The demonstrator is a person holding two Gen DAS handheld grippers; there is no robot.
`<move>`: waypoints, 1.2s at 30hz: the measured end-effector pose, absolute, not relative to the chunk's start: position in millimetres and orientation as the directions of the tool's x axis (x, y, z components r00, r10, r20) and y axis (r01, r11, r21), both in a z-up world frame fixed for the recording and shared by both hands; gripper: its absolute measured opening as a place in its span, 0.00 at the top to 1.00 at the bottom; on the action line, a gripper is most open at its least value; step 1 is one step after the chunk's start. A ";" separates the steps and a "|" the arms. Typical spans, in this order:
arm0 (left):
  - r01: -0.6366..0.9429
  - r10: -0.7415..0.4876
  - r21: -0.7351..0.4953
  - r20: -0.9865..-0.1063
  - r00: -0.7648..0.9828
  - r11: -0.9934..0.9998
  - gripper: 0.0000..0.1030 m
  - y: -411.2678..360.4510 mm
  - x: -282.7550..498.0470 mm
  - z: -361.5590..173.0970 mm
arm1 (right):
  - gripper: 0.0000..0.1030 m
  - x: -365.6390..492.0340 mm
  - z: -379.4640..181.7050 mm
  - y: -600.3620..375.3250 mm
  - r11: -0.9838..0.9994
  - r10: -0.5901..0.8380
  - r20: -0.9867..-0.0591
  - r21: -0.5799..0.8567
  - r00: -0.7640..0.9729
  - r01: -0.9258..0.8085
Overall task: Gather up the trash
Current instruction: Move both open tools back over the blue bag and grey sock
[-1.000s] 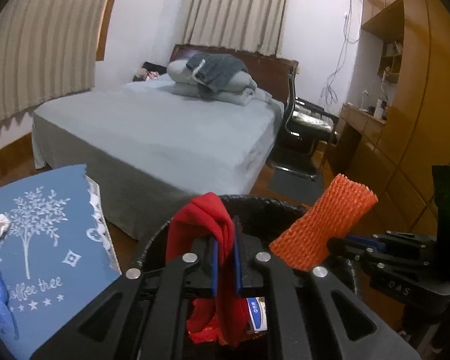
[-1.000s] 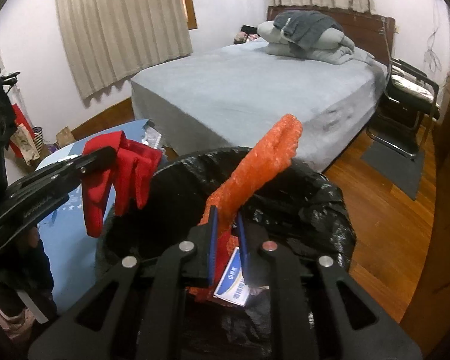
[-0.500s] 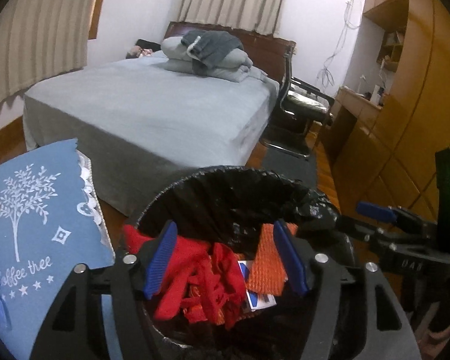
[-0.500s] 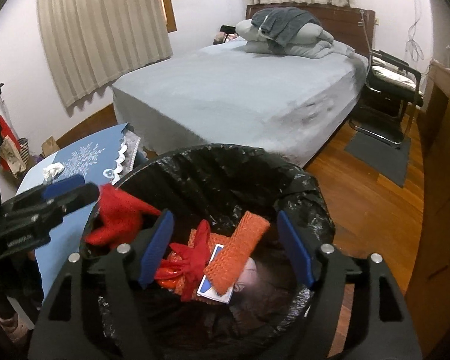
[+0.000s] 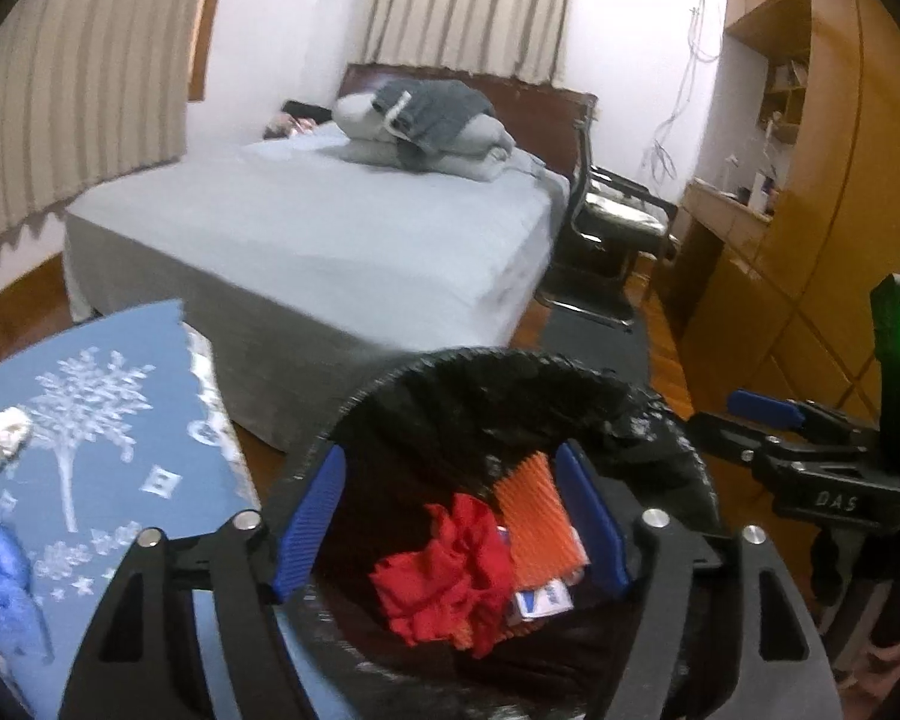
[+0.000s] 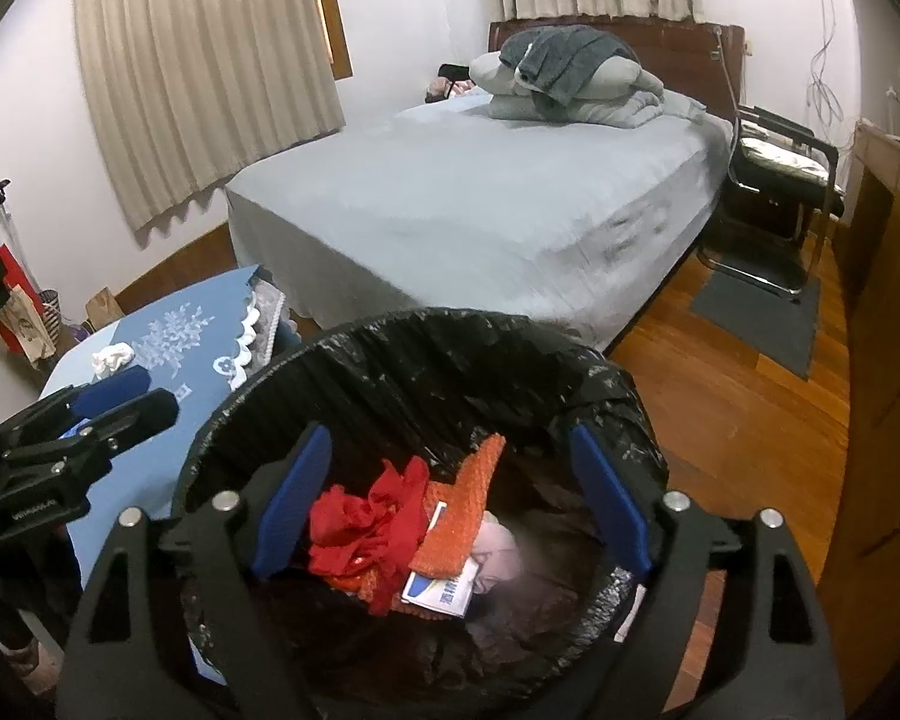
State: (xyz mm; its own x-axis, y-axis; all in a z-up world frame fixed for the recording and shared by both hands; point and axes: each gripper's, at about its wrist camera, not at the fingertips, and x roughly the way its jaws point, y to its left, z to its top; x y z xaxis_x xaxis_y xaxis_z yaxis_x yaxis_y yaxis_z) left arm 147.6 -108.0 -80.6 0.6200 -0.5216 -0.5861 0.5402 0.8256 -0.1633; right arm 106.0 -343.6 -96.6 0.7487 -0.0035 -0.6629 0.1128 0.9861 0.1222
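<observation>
Over glossy black bin liner — crumpled red cloth | ribbed orange mesh | both grippers' fingers released

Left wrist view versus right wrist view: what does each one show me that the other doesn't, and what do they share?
Only the left wrist view shows the blue crumpled item on the tablecloth's near edge and the right gripper from the side. Only the right wrist view shows the paper bags by the wall and the left gripper. Both show the bin holding red netting and orange netting, and white tissue left on the tablecloth.
</observation>
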 end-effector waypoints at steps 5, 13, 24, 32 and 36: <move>0.466 -0.462 -0.147 -0.555 0.691 0.873 0.14 -76.1 147.7 -69.9 | 0.10 110.4 -85.8 -326.5 0.987 0.032 -0.631 0.141 0.775 0.074; 0.316 -0.320 -0.103 -0.535 0.782 0.943 0.12 -10.1 148.6 -66.1 | 0.09 131.2 -79.7 -273.4 0.987 0.117 -0.600 0.158 0.791 -0.027; 0.076 -0.090 -0.048 -0.564 0.821 0.996 0.12 100.0 127.9 -91.0 | 0.09 166.2 -88.3 -177.2 0.961 0.276 -0.578 0.193 0.768 -0.200; -0.080 0.047 -0.029 -0.601 0.798 0.996 0.12 167.8 109.7 -118.3 | 0.09 180.1 -104.5 -104.2 0.933 0.357 -0.588 0.190 0.726 -0.305; -0.129 0.077 -0.038 -0.627 0.775 0.991 0.12 188.6 103.8 -134.0 | 0.09 183.0 -113.3 -78.5 0.925 0.371 -0.603 0.176 0.706 -0.336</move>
